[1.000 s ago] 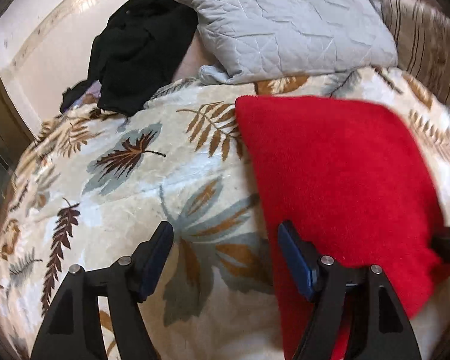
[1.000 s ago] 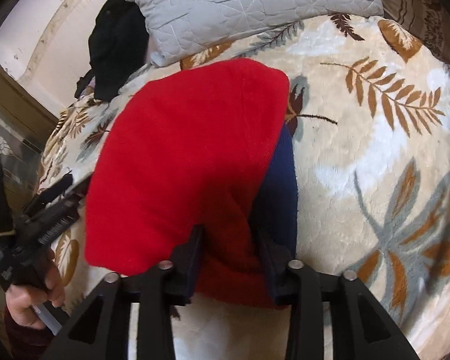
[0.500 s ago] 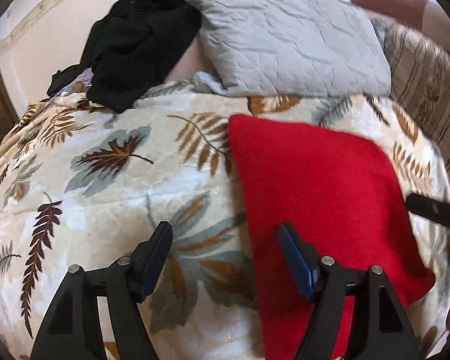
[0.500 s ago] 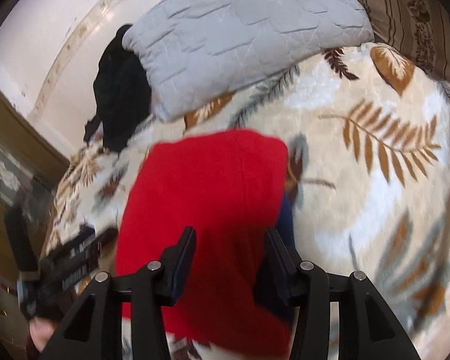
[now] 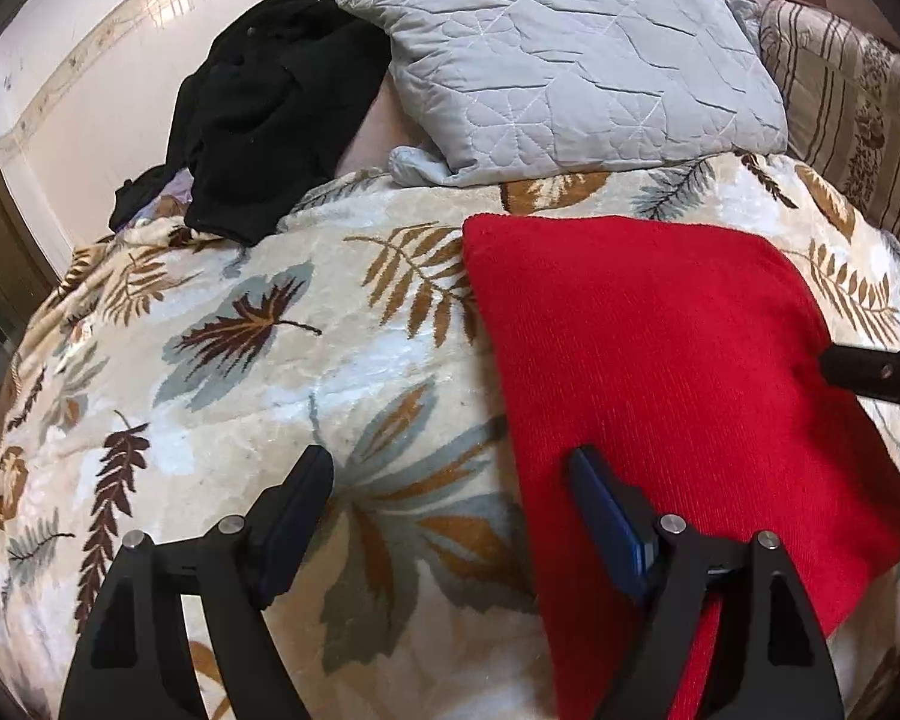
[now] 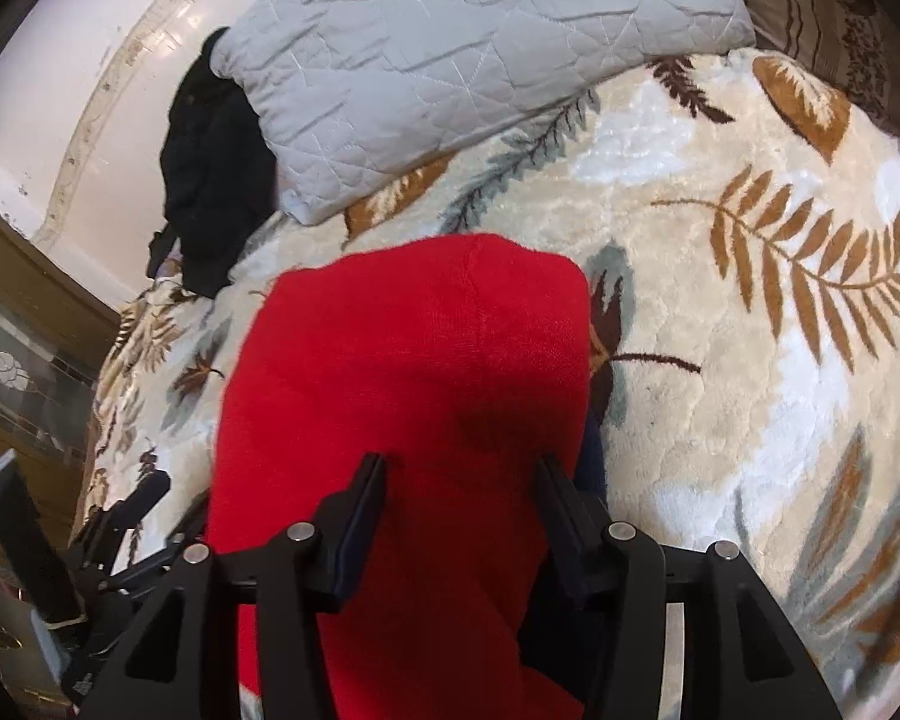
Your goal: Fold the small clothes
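Observation:
A red knitted garment [image 5: 660,372] lies folded flat on the leaf-patterned blanket [image 5: 270,360]. My left gripper [image 5: 450,468] hovers at its near left edge, jaws opening. One finger is over the blanket, the other over the red cloth, and nothing is pinched. In the right wrist view the red garment [image 6: 414,360] fills the middle, with a dark blue layer [image 6: 591,456] peeking out under its right side. My right gripper [image 6: 461,471] stands above the garment's near end, jaws opening, pads apart from the cloth. Its finger [image 5: 870,378] shows at the right in the left wrist view.
A grey quilted pillow [image 5: 570,60] lies at the back of the bed, with a heap of black clothes [image 5: 270,120] to its left. A striped cushion [image 5: 858,120] is at the back right. The white wall and a wooden frame [image 6: 42,312] border the bed's left side.
The right gripper's jaws have spread and let go of the red garment's near end, and the gripper has drawn back a little. The left jaws stand slightly wider; the garment lies still.

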Tool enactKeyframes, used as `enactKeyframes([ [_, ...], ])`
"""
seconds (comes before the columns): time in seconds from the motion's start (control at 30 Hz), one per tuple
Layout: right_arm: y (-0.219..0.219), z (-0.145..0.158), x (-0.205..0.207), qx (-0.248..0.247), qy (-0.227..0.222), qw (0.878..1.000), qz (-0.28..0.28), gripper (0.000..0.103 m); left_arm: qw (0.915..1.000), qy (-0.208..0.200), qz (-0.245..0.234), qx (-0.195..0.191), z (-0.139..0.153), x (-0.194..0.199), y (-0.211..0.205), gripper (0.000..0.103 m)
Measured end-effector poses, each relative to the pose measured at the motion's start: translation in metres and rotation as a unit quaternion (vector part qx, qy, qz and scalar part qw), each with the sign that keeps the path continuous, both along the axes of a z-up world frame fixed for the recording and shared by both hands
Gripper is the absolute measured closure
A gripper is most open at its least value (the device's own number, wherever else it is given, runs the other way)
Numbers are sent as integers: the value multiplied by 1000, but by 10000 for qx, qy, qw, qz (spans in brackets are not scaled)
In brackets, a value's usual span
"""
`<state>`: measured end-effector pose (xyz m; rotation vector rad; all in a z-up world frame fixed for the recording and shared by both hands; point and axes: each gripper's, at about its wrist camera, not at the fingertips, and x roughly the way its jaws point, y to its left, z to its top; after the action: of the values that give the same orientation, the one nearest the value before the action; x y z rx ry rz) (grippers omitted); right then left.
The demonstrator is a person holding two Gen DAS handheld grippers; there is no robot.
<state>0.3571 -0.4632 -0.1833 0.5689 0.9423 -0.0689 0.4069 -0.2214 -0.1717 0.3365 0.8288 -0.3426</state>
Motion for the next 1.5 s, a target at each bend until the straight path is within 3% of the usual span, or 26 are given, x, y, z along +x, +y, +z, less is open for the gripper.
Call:
enactKeyframes([
  [0.23, 8, 14, -16, -82, -115, 9999, 90, 48, 9995, -166, -87, 237, 4, -14, 3, 22],
  [0.7, 27, 30, -24, -103, -235, 9994, 234, 48, 9991, -142, -168, 363, 9, -28, 18, 22],
  [0.9, 39, 23, -13, -99, -87, 9994, 329, 48, 9994, -99, -145, 301, 9, -24, 22, 22],
  [1.0, 45, 4, -2, -109, 238, 9984, 498, 48, 9995, -34, -143, 296, 6, -21, 22, 22],
  [1.13, 49, 9, 6, -212, 132, 9980, 579, 46, 9996, 22, -117, 269, 4, -16, 24, 22],
  [1.3, 33, 19, 21, -137, -89, 9996, 246, 46, 9996, 101, -69, 237, 1, -8, 25, 22],
  [1.5, 22, 1, 58, -387, 275, 9988, 86, 42, 9988, 300, -237, 298, -11, -7, 20, 22],
])
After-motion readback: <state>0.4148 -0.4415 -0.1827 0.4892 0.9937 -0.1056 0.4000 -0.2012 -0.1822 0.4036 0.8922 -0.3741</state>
